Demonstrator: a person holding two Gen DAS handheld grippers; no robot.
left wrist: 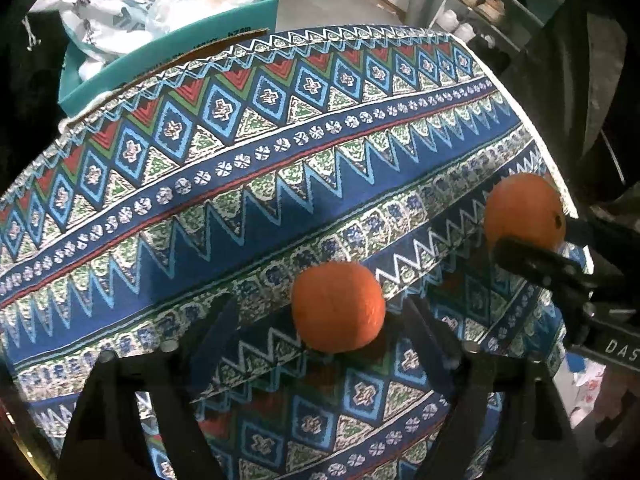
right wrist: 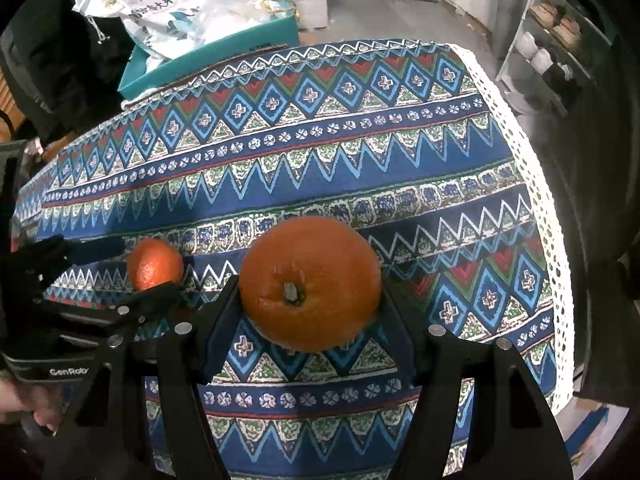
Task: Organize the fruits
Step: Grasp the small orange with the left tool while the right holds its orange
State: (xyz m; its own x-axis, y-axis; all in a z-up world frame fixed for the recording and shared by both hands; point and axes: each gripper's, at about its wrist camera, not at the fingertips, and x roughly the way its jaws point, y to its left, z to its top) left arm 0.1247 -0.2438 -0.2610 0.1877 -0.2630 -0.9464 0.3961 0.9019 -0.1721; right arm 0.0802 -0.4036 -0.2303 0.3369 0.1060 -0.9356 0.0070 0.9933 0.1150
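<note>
A large orange (right wrist: 310, 282), stem end towards the camera, sits between the fingers of my right gripper (right wrist: 310, 292), which is shut on it just above the patterned tablecloth (right wrist: 320, 152). The same orange shows at the right of the left wrist view (left wrist: 524, 212), with a right finger (left wrist: 536, 264) in front of it. A smaller orange (left wrist: 338, 306) lies on the cloth between the fingers of my left gripper (left wrist: 320, 320), which is open; its fingers stand apart from the fruit. It also shows in the right wrist view (right wrist: 155, 264), behind a left finger (right wrist: 160, 294).
A teal box (right wrist: 212, 56) holding white printed bags (right wrist: 160, 8) stands behind the table's far edge. A shelf rack (right wrist: 552, 28) with shoes stands at the far right. The cloth's white lace border (right wrist: 540, 184) marks the table's right edge.
</note>
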